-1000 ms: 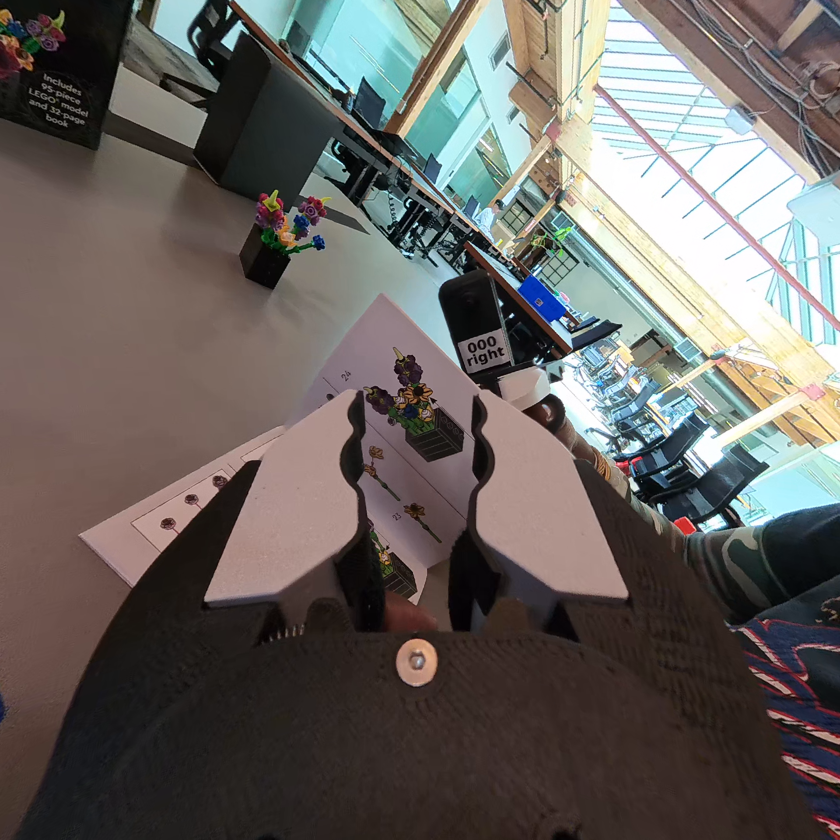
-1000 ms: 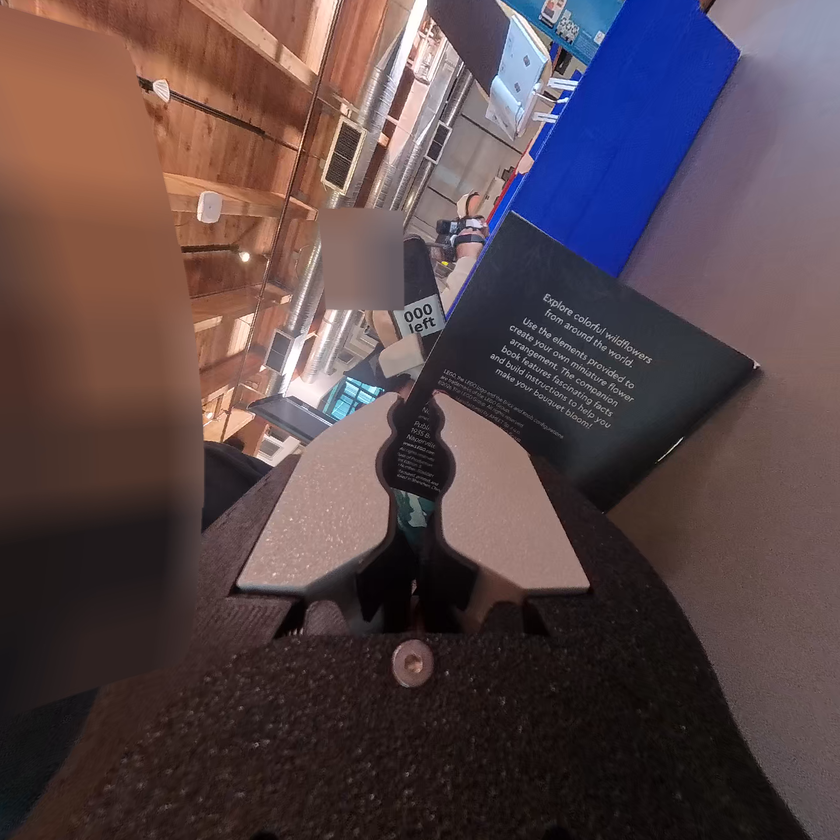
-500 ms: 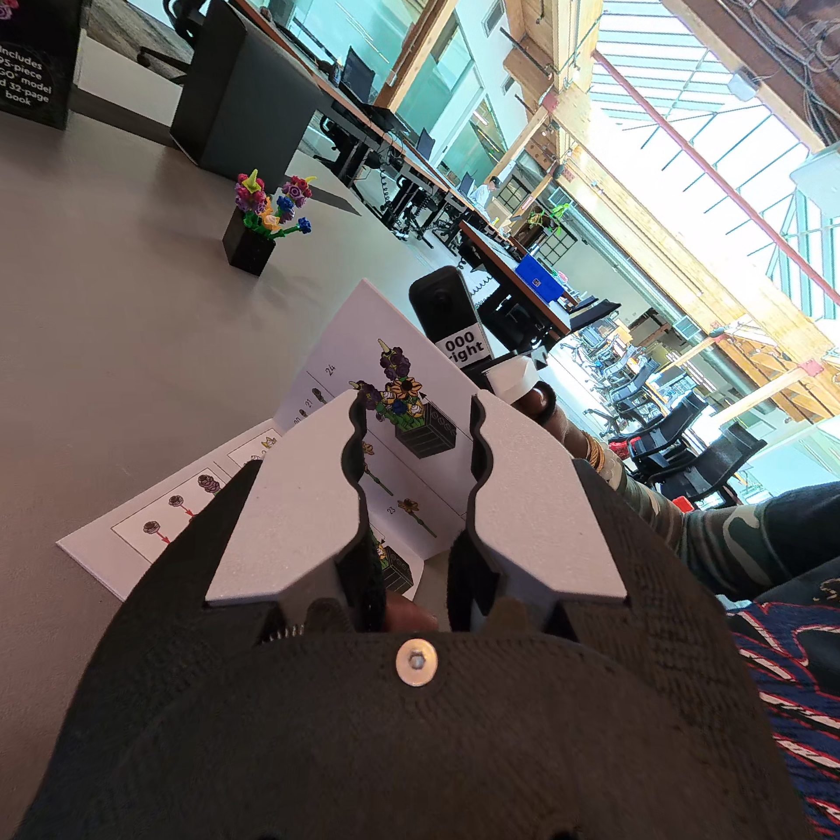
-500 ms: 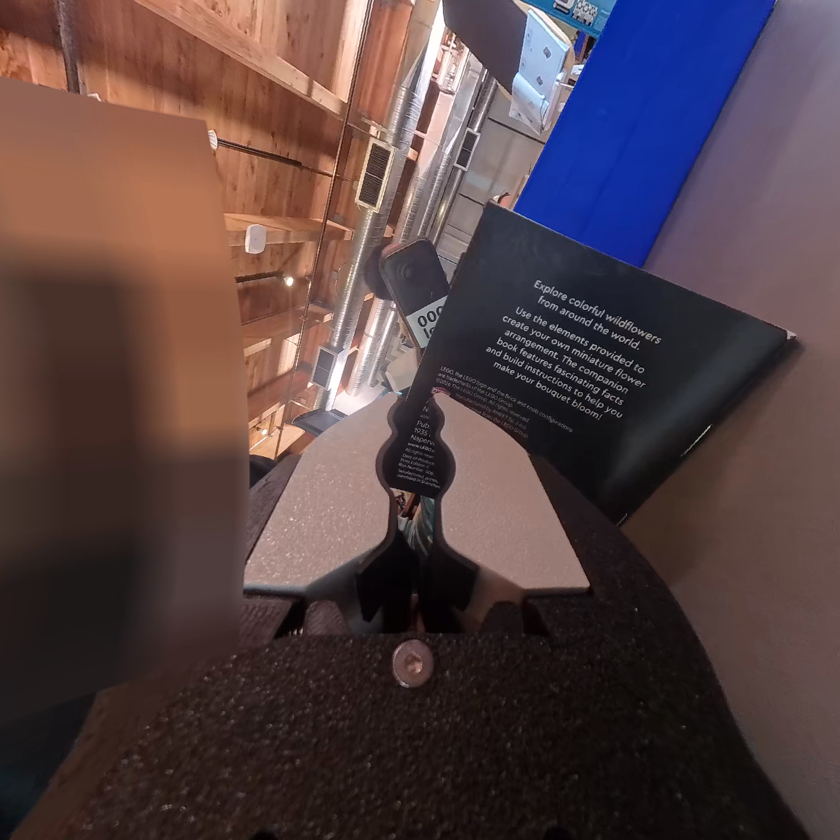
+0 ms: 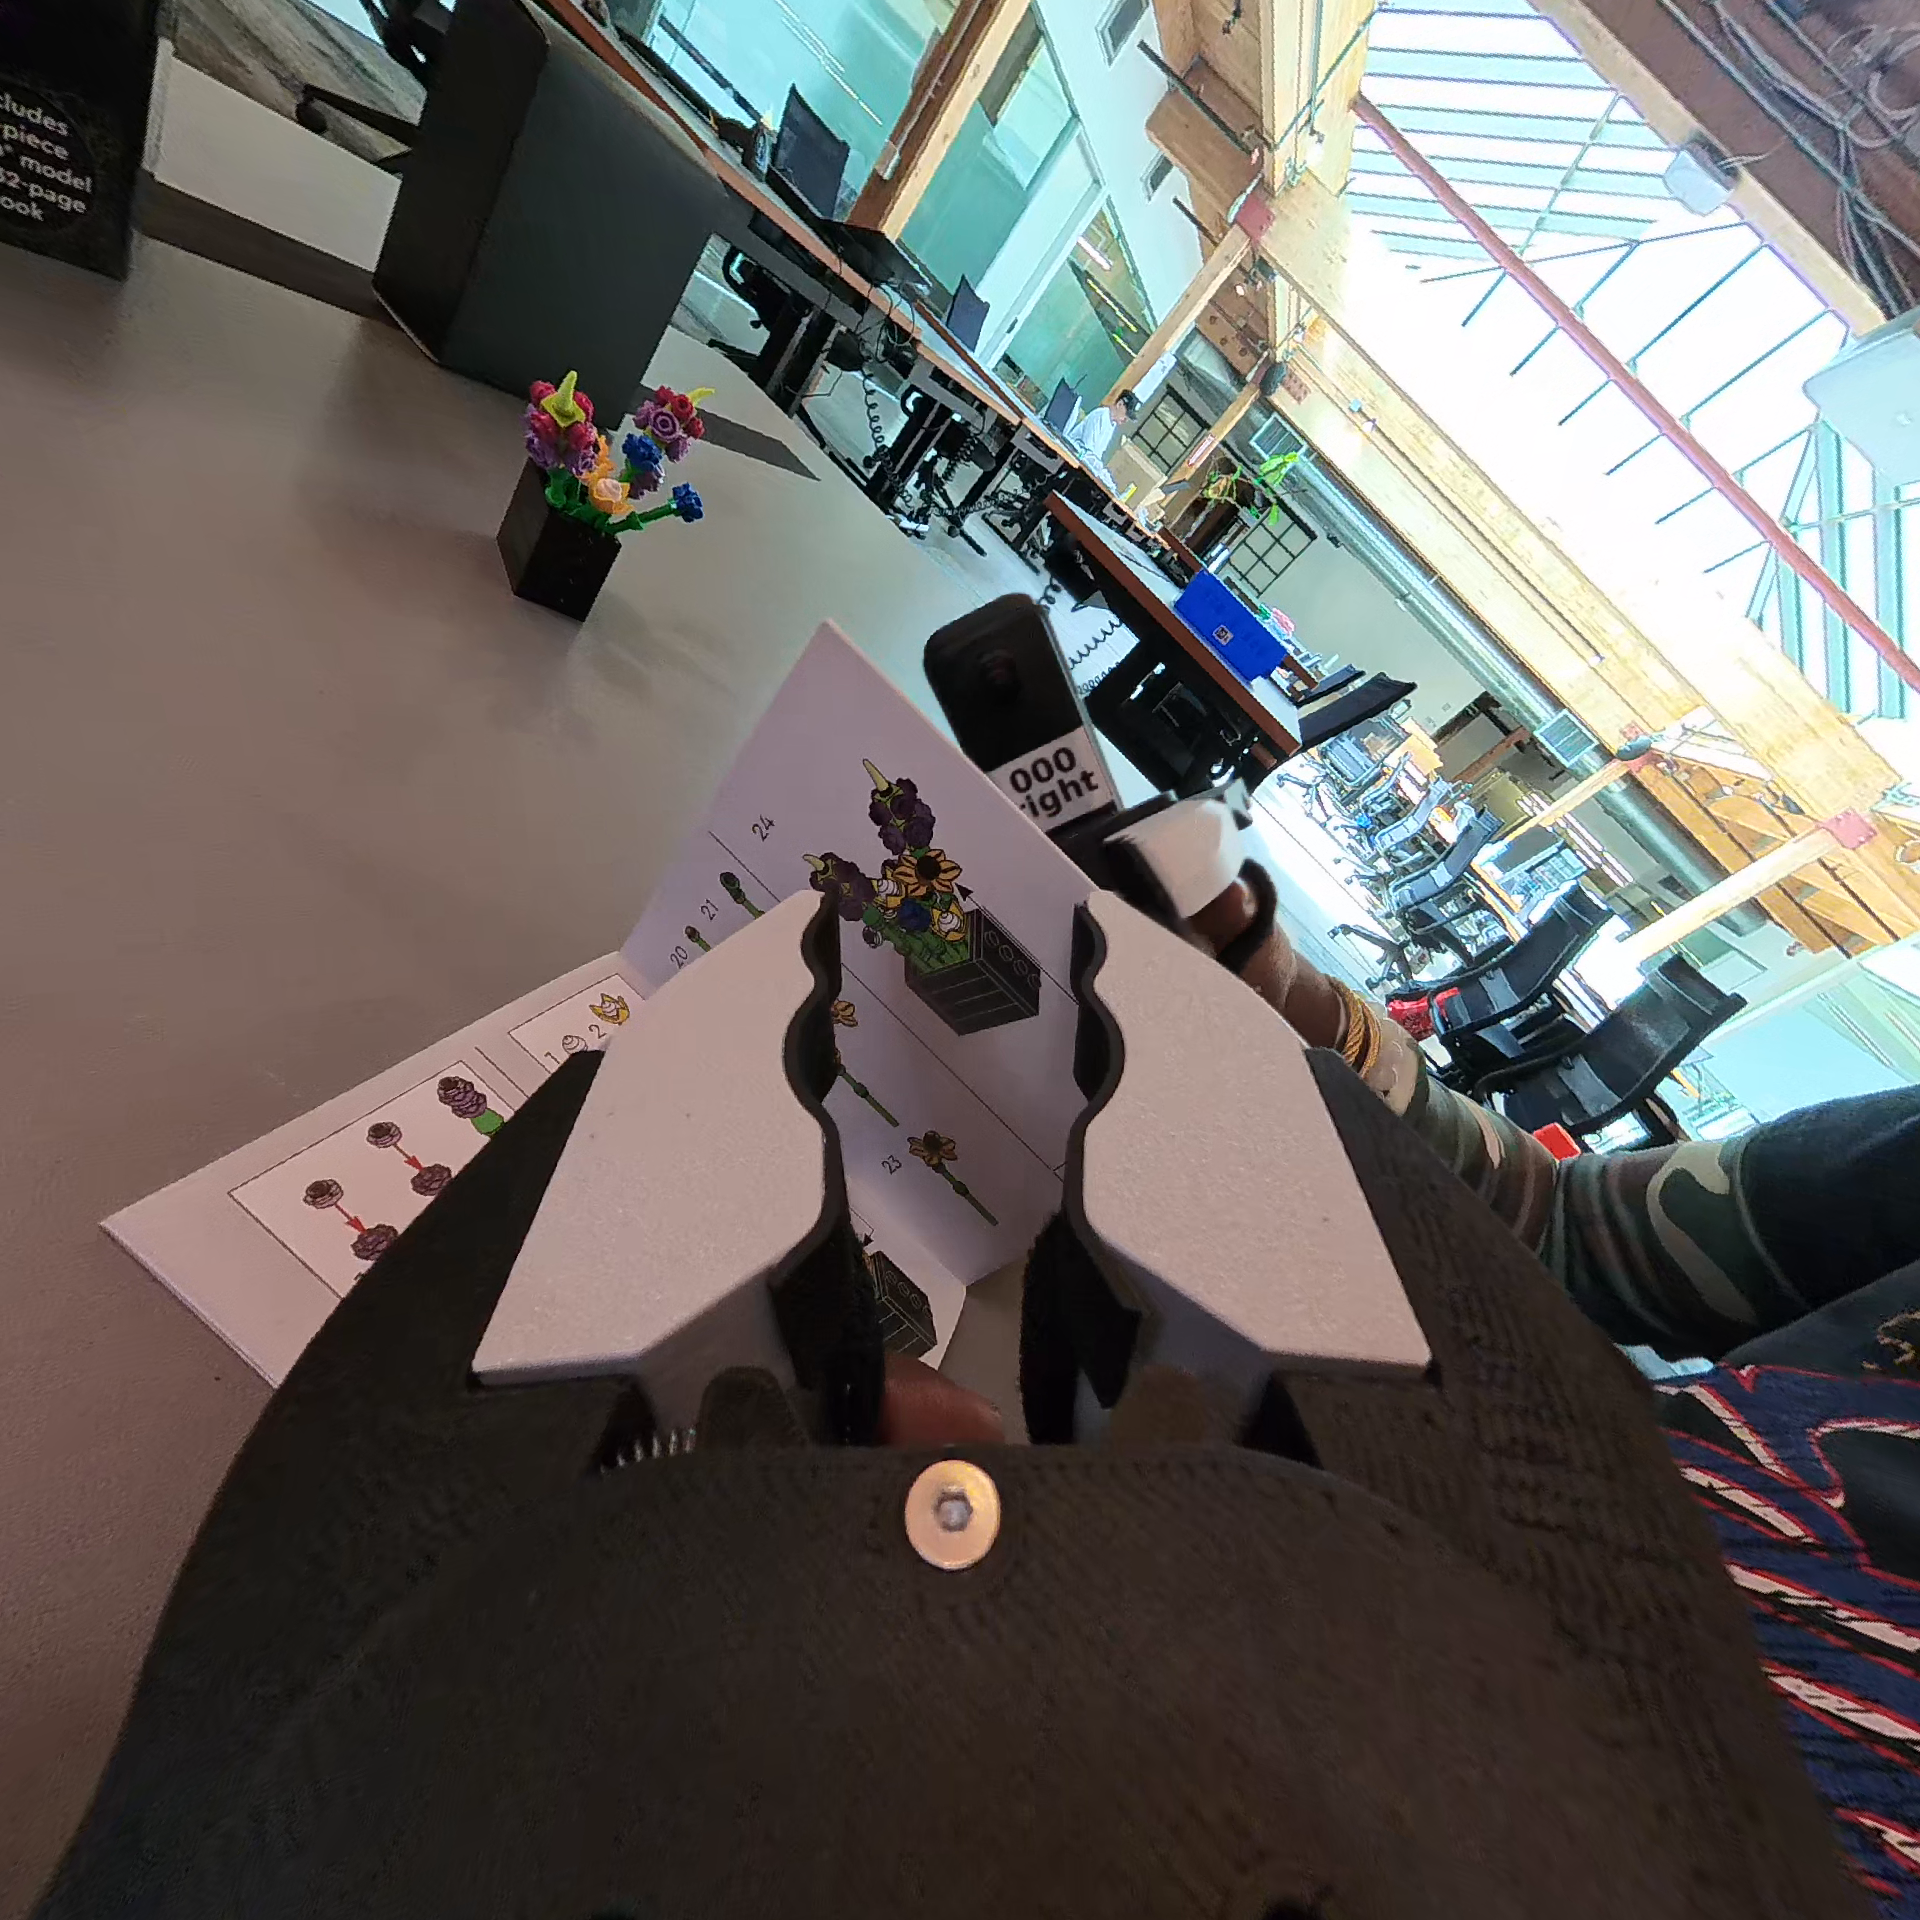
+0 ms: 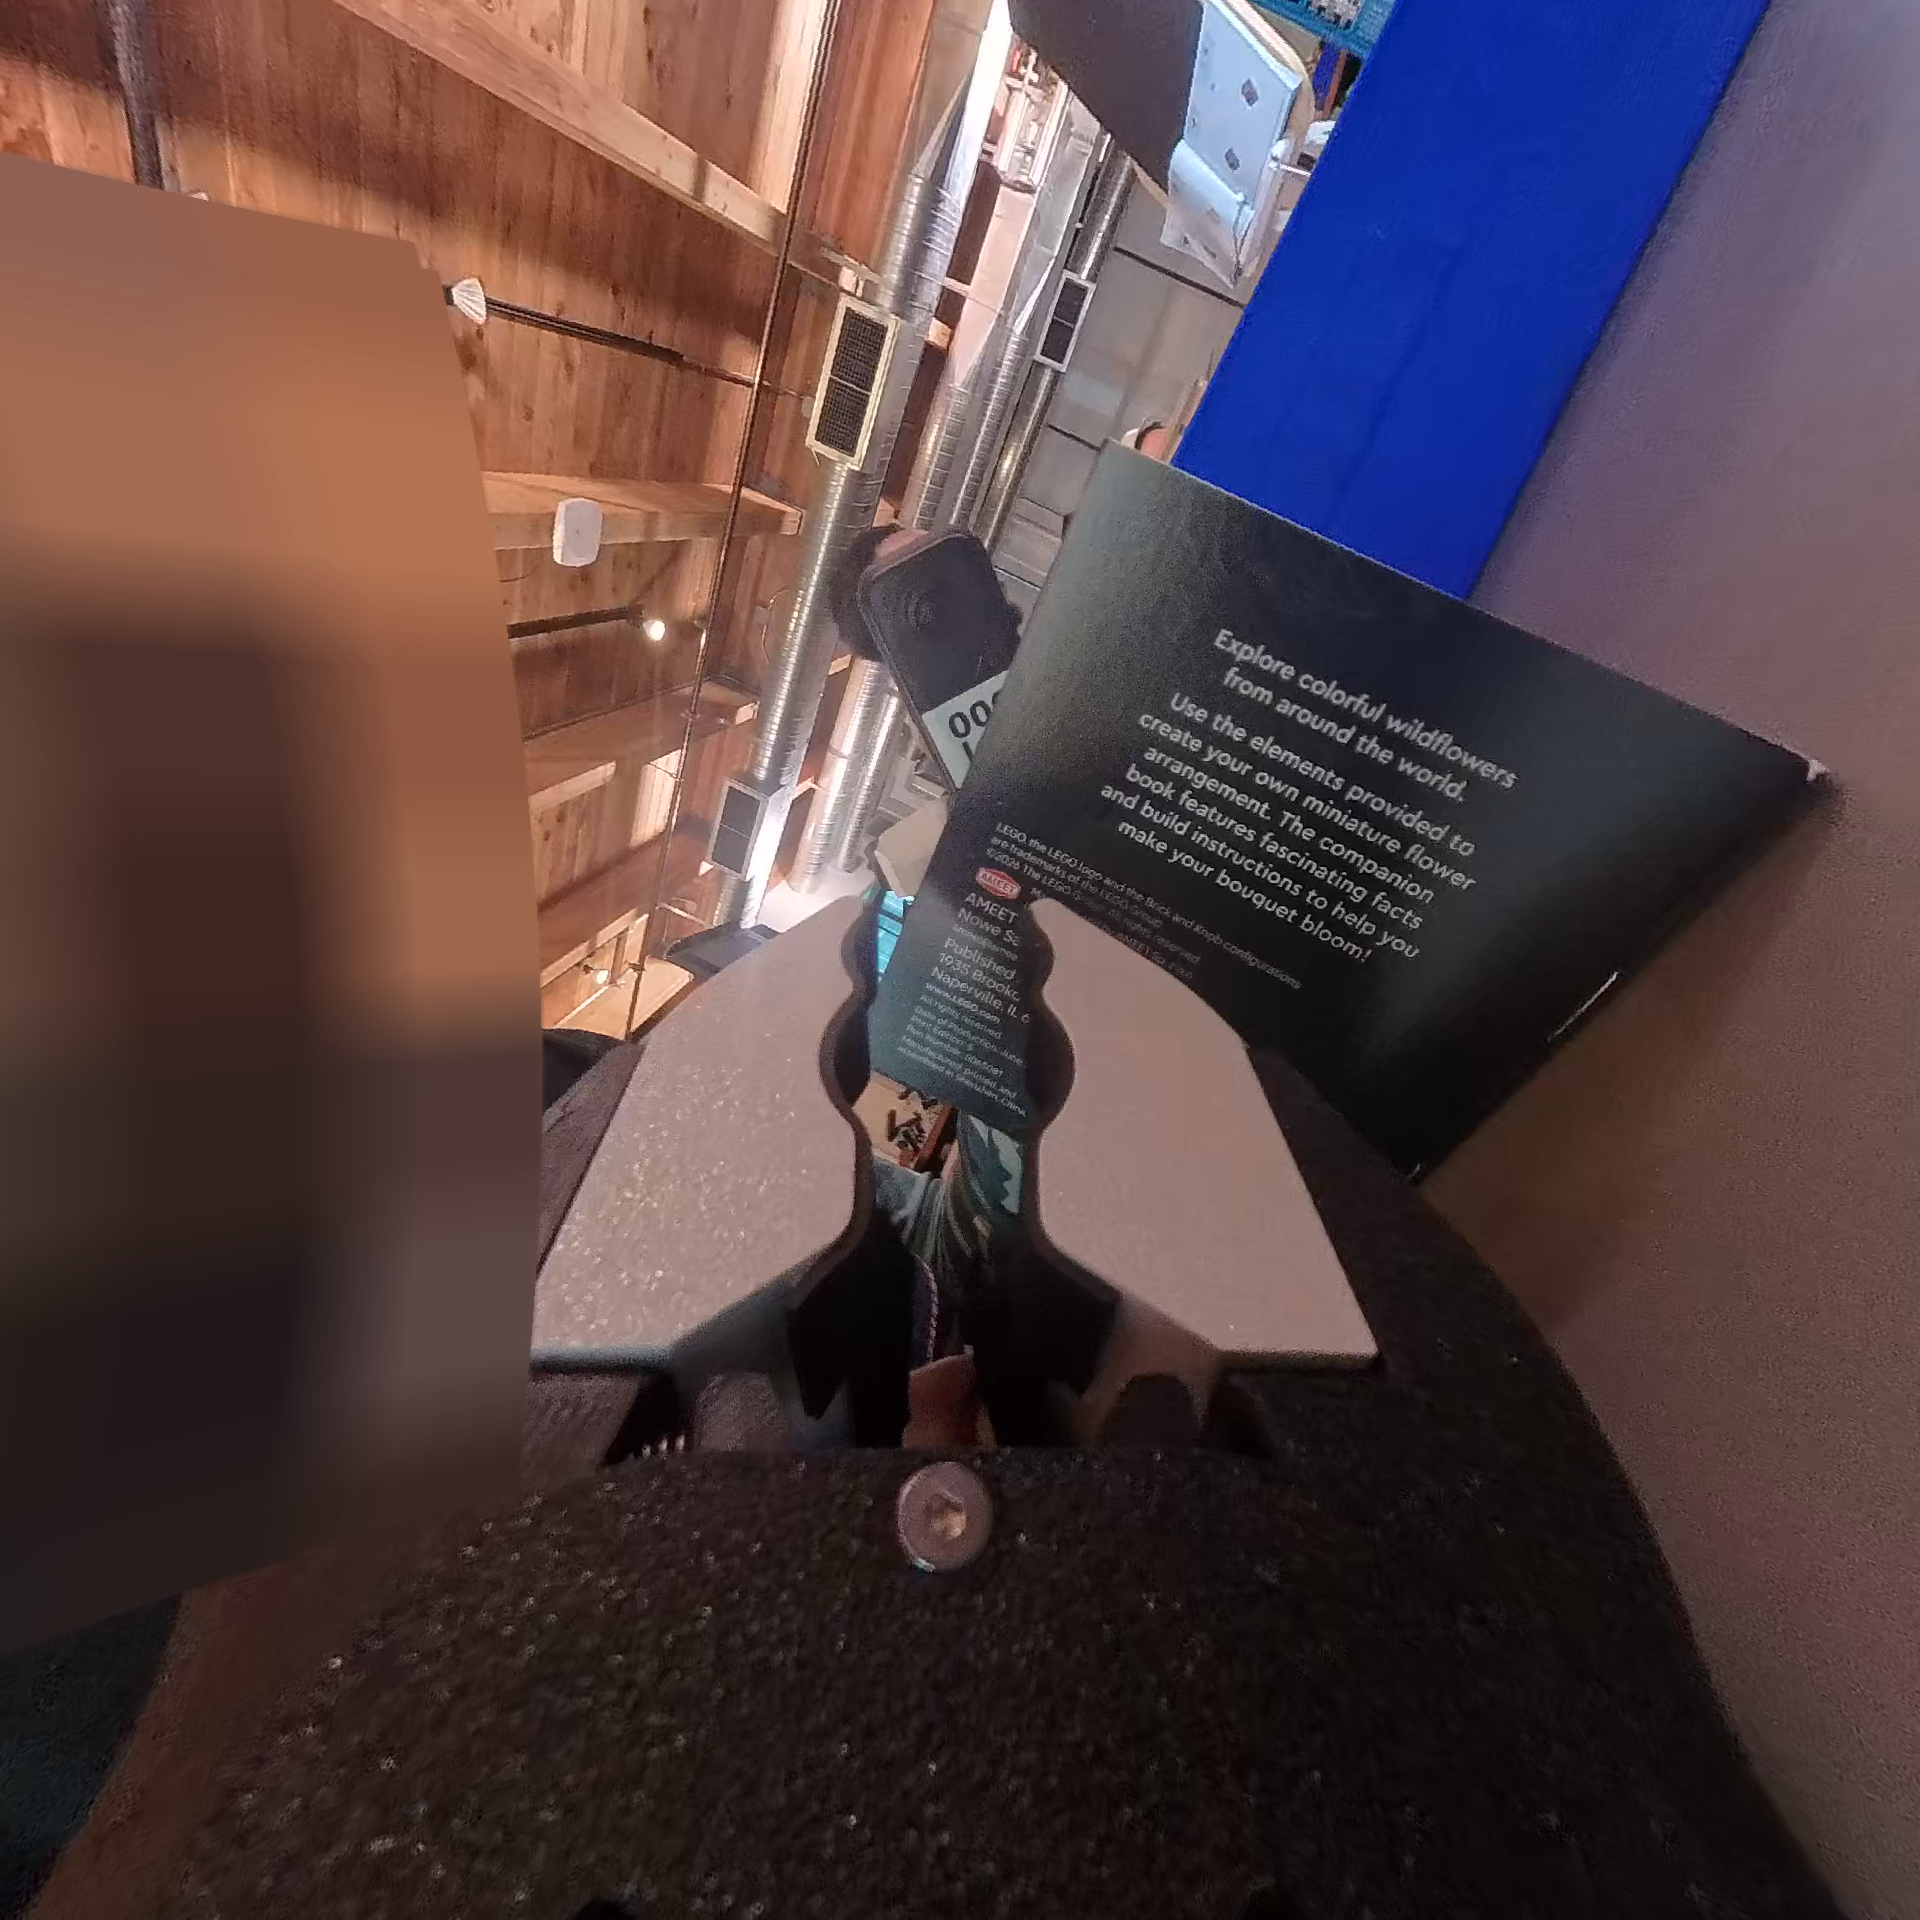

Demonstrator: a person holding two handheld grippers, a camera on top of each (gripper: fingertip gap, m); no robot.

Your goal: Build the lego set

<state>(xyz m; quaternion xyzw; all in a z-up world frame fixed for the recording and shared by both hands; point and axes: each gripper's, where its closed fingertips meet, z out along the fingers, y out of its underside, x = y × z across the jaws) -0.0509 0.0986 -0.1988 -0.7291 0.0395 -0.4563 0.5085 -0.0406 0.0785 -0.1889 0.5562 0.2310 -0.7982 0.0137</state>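
Observation:
A built lego flower bouquet (image 5: 601, 488) in a black box stands on the grey table (image 5: 260, 779), far left of my left gripper. The instruction booklet (image 5: 914, 1039) lies open in front, its right half raised. My left gripper (image 5: 951, 909) is open and empty, hovering over the pages. My right gripper (image 6: 940, 914) is open, and the edge of the booklet's black back cover (image 6: 1351, 831) shows between its fingers. In the left wrist view, the right gripper (image 5: 1179, 842) sits behind the raised half.
A black product box (image 5: 62, 135) and a dark grey block (image 5: 530, 197) stand at the table's far edge. A blue panel (image 6: 1455, 260) rises behind the cover. A person's patterned sleeve (image 5: 1558, 1174) reaches in from the right. The left gripper's camera (image 6: 935, 623) shows beyond the cover. My two grippers' fingertips are within a few centimetres of each other. The built lego flower bouquet (image 5: 601, 488) is about 20 cm from both grippers' fingertips.
My right gripper's jaws have spread apart from nearly shut around the cover's edge. The booklet's raised half stands a little steeper. My left gripper stays open, shifted slightly.

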